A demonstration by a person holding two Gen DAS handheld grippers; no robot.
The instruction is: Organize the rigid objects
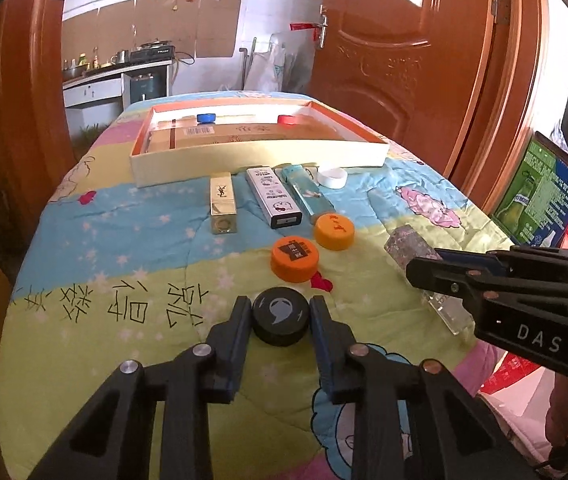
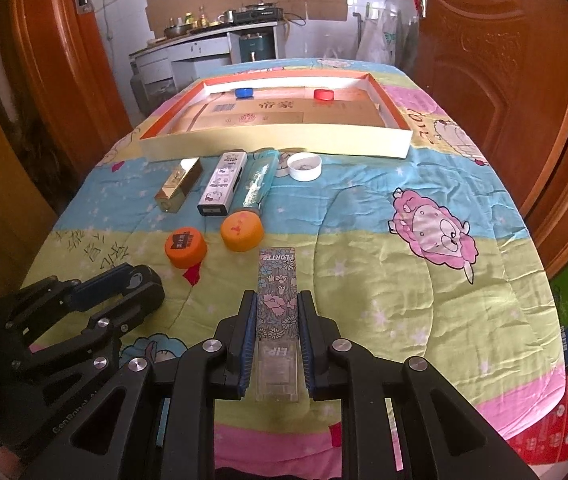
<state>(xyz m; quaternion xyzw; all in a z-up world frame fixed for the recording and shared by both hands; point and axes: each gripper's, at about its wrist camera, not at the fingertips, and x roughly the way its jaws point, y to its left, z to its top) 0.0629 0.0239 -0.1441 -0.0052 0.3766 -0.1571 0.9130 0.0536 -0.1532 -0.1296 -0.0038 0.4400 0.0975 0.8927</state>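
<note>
Black cap in left claw

Both views daylight-lit, bright and even, with a warm cast off the orange doors. Main light comes from the far kitchen wall and a blown-out strip at the right edge of the left view. Quilt is well exposed, shadows soft and short under the caps and boxes. Mild glare on the gold box and on the clear end of the floral case. Heavy fisheye: door frames bow outward, black vignette in all corners. Centre sharp; the edges and the nearest tool arms go a bit soft. No motion blur visible.
</note>
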